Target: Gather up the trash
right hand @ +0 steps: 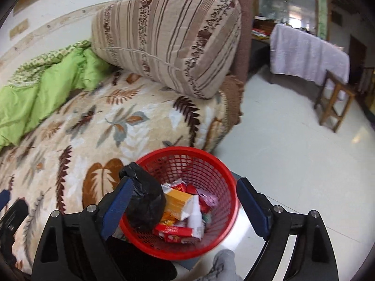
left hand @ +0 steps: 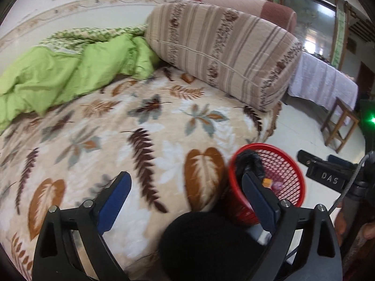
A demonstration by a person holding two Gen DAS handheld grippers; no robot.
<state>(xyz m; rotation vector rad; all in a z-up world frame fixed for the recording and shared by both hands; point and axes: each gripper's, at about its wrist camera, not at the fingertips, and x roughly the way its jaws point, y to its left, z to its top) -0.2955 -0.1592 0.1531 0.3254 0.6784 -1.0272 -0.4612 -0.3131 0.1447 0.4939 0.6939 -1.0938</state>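
A red mesh basket (right hand: 211,164) stands on the floor beside the bed and holds wrappers, an orange-white carton (right hand: 178,203), a white bottle (right hand: 195,217) and a crumpled black plastic bag (right hand: 144,196) at its left rim. My right gripper (right hand: 185,199) is open and empty above the basket, its jaws on either side of it. My left gripper (left hand: 187,192) is open and empty over the bed's edge; its right finger (left hand: 257,199) overlaps the basket (left hand: 288,168) in the left wrist view. The black bag (left hand: 249,161) shows at the rim there.
The bed carries a leaf-print blanket (left hand: 131,140), a green quilt (left hand: 51,75) and a striped cushion (left hand: 222,53). A wooden stool (right hand: 335,103) and a cloth-covered table (right hand: 307,53) stand on the tiled floor. The right gripper's body (left hand: 325,175) is to the right in the left wrist view.
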